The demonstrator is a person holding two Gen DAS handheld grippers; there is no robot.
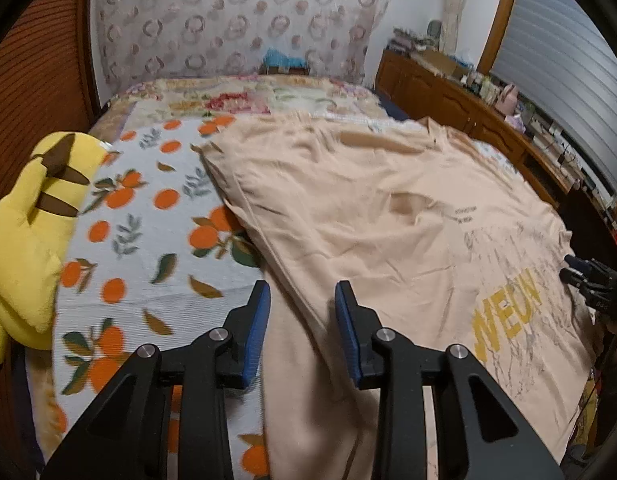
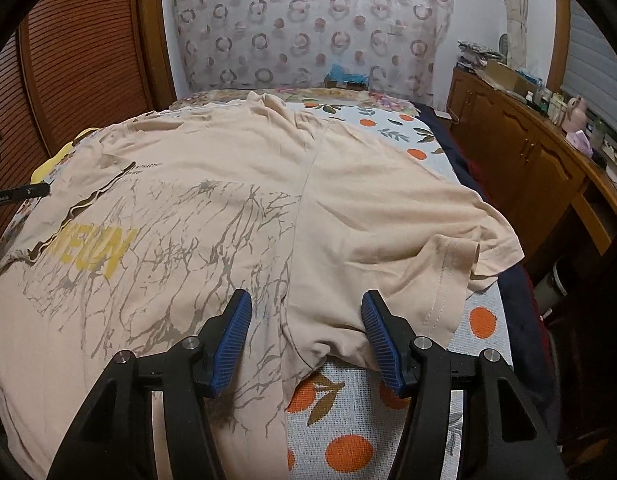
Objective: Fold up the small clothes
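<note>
A large peach T-shirt (image 1: 388, 220) with a yellow and grey print lies spread over the bed. In the left wrist view my left gripper (image 1: 304, 312) stands over the shirt's near left edge; a band of the fabric runs through the gap between its blue pads (image 1: 257, 320), which stand partly apart and do not visibly press on it. In the right wrist view my right gripper (image 2: 308, 332) is open wide over the shirt (image 2: 208, 200) at the underarm seam beside a short sleeve (image 2: 460, 264), with nothing gripped. The right gripper (image 1: 588, 280) also shows at the shirt's far right edge.
The bed cover (image 1: 148, 220) is white with an orange-fruit print. A yellow plush toy (image 1: 32, 220) lies at the bed's left edge. A wooden sideboard (image 2: 528, 152) with clutter runs along the right, and a slatted wooden door (image 2: 76, 60) stands on the left.
</note>
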